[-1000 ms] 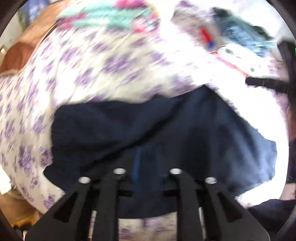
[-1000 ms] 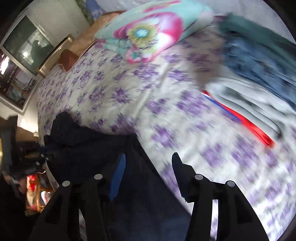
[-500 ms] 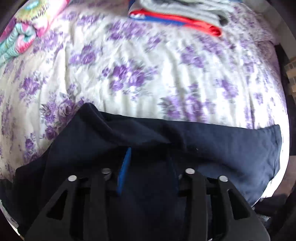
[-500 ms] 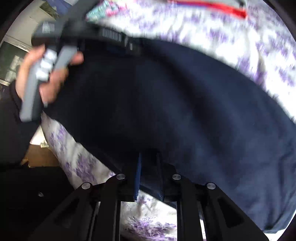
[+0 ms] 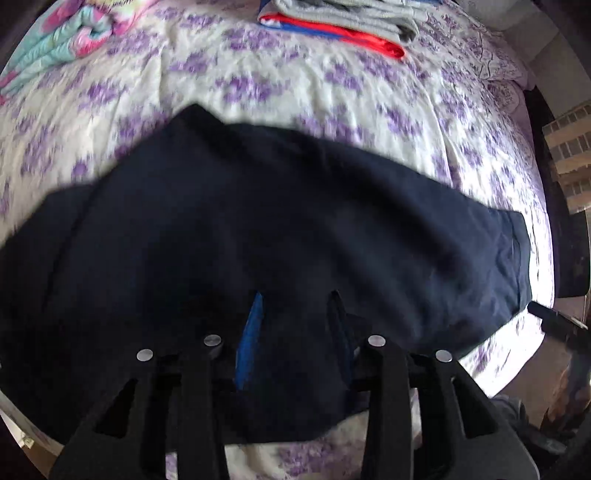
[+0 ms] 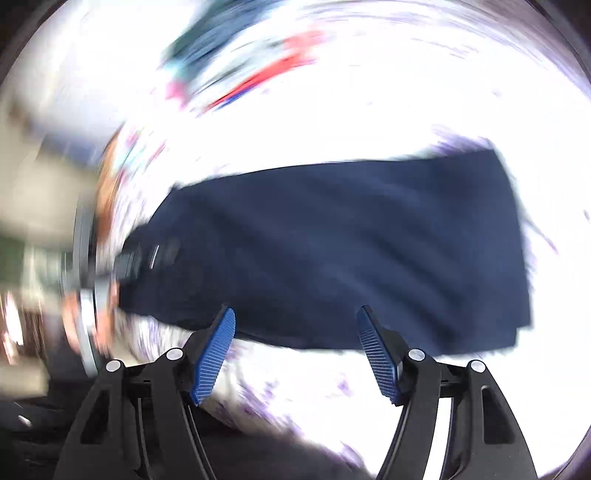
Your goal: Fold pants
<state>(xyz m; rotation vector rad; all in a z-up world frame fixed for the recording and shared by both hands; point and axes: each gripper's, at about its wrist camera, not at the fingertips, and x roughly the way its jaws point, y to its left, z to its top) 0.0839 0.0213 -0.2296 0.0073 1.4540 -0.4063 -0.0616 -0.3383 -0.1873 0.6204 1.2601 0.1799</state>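
Right tool (image 6: 295,347) released pants (image 6: 332,251), opening — view smeared; left tool (image 5: 295,332) grip half-buried.

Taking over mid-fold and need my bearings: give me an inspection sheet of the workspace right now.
Surface: bed sheet, white with purple flowers.
Job's things: dark navy pants spread across the sheet.
Clutter: folded grey, red and blue clothes at the far edge; colourful quilt far left.
Grippers: left tool has pants fabric between its fingers; right tool jaws opening, nothing between them, above the pants' near edge.
Cables: nothing seen.
Surroundings: right wrist view blurred; furniture beside the bed.
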